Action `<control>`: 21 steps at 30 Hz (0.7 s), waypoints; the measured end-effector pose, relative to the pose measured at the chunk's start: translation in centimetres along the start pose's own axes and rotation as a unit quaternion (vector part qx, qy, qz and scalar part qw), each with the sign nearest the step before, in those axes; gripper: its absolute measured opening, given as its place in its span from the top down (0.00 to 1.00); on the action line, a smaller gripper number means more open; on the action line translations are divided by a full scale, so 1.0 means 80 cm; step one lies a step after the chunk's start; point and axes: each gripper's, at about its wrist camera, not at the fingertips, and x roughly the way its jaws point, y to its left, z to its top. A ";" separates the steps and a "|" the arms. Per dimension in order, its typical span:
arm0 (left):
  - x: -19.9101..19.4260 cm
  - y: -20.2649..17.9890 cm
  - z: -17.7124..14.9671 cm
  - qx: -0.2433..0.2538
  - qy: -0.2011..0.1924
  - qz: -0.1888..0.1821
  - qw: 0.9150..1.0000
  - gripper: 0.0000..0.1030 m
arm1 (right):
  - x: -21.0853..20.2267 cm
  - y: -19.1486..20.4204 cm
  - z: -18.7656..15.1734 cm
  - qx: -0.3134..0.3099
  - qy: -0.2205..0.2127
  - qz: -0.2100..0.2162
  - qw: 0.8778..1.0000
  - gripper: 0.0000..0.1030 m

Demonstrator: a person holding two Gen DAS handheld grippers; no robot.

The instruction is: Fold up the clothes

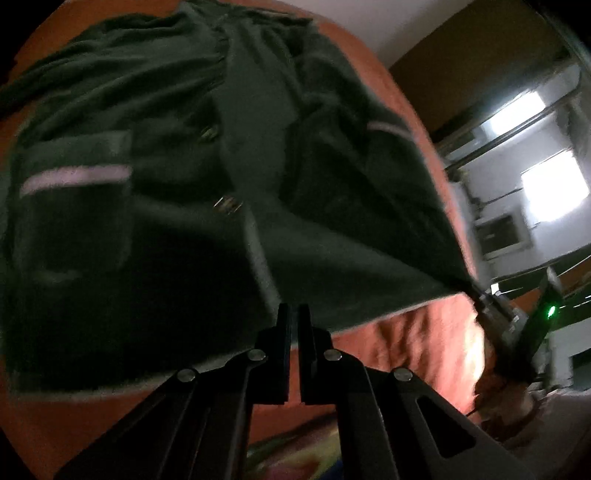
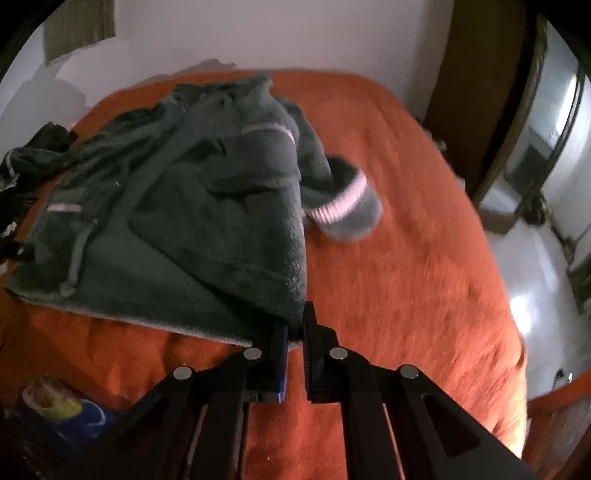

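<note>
A dark green fleece jacket (image 2: 192, 221) lies spread on an orange bedspread (image 2: 406, 277), its hem toward the cameras and its collar toward the white wall (image 2: 295, 33) behind the bed; pale stripes cross its chest pockets, and one sleeve, cuffed in a pale band (image 2: 343, 203), lies bent to the right of the body; the right gripper (image 2: 294, 325) has its jaws pressed together on the near right corner of the hem, the fleece pinched between the pads and drawn up off the bedspread there; in the left wrist view the jacket (image 1: 166, 184) fills most of the frame, blurred, its front placket and two small metal fastenings (image 1: 227, 205) running up the middle; the left gripper (image 1: 293, 314) stands with its jaws nearly together at the jacket's near edge, and the hem appears to be nipped at the fingertips, though blur and shadow leave that uncertain; at the right of that view the hem stretches taut to a point where the other gripper (image 1: 484, 299) holds it, a green light (image 1: 551, 311) glowing on its body; more dark clothing (image 2: 26, 162) lies heaped at the left edge of the bed; a blue and yellow object (image 2: 66, 410) sits low at the near left, too blurred to name; a mirror (image 2: 546, 129) stands at the far right.
</note>
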 end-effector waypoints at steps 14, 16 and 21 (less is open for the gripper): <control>-0.092 0.145 -0.095 -0.044 -0.072 0.185 0.979 0.96 | 0.029 -0.064 -0.024 0.119 0.043 0.117 0.985 0.62; -0.098 0.155 -0.098 -0.052 -0.077 0.195 0.976 0.95 | 0.035 -0.071 -0.026 0.145 0.056 0.133 0.979 0.60; -0.101 0.187 -0.108 -0.094 -0.086 0.191 0.973 0.95 | 0.060 -0.075 -0.038 0.213 0.084 0.195 0.954 0.49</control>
